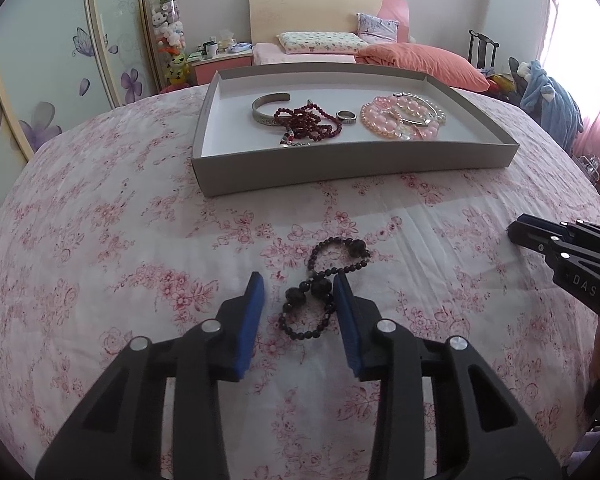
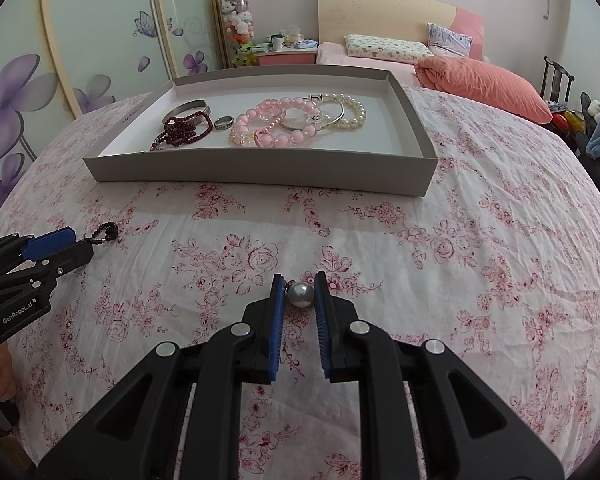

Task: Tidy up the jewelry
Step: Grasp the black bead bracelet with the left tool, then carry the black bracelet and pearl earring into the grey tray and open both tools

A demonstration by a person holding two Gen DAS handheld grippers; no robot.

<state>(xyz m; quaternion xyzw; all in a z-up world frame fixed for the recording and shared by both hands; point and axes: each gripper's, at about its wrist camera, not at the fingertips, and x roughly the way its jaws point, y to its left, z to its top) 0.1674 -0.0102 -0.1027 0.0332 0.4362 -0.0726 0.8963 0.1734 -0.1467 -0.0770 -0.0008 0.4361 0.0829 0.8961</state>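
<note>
Left wrist view, item one: black bead bracelet [image 1: 324, 288], lying twisted into a figure-eight on the floral bedspread [image 1: 100, 240], toward its near edge and well short of the grey tray [image 1: 340, 168]. You are holding the left hand-held gripper [image 1: 298, 286] astride it, jaws spread; the right pad looks to be touching the strand, the left pad is standing just clear, so nothing is being pinched yet. No earlier picture is on hand, so nothing further is being entered on the jaws.

Handling: the strand is looking limp and light, with a few larger faceted beads at the crossing. It will probably sag and swing once lifted, and round beads are likely to roll out of flat pads. Best hold, by my judgement: the crossing, where the big beads are bunching.

Right wrist view, item two: grey pearl pendant [image 2: 301, 295], small metal loop on top, sitting on the bedspread near its front edge. You are pinching it in the right hand-held gripper [image 2: 300, 294], pads pressing its two sides. It is looking hard, smooth and slippery, so a squeeze off its widest line could pop it out.

Item three: the tray, resting toward the far edge of the bedspread, already carrying a metal cuff [image 1: 270, 108], dark red beads [image 1: 308, 120], a ring [image 1: 347, 116] and pink and pearl bracelets [image 1: 400, 116].
</note>
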